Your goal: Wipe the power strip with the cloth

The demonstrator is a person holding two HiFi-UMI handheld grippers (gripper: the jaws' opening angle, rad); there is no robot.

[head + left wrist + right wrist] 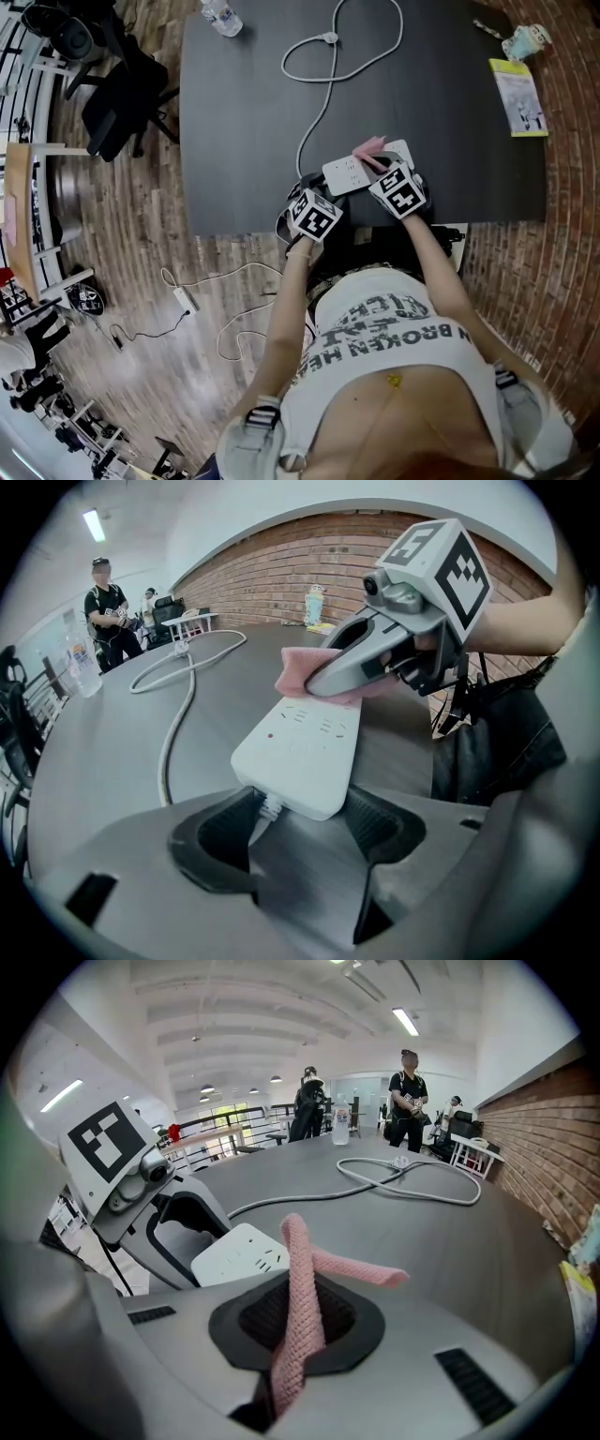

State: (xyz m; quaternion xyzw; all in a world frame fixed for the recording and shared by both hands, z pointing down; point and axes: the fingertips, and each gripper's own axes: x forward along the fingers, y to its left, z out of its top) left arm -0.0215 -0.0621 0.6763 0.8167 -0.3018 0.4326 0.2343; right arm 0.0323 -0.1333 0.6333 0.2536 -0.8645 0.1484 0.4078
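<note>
A white power strip (pixel 349 174) lies flat on the dark table (pixel 253 112) near its front edge. My left gripper (pixel 300 822) is shut on the strip's cable end (pixel 298 752), with one pad on each side. Its white cable (pixel 173 724) runs off to the far left. My right gripper (pixel 298 1321) is shut on a pink cloth (pixel 300 1269), and a loose flap of it sticks out to the right. In the left gripper view the right gripper (pixel 323 679) presses the cloth (pixel 298 672) onto the far end of the strip.
The cable loops across the table to a plug (pixel 328 38). A water bottle (pixel 222 17) stands at the far left edge. A yellow leaflet (pixel 518 97) and a cup (pixel 525 39) are at the far right. Chairs (pixel 117 103) stand left of the table, and people (pixel 405 1101) stand beyond it.
</note>
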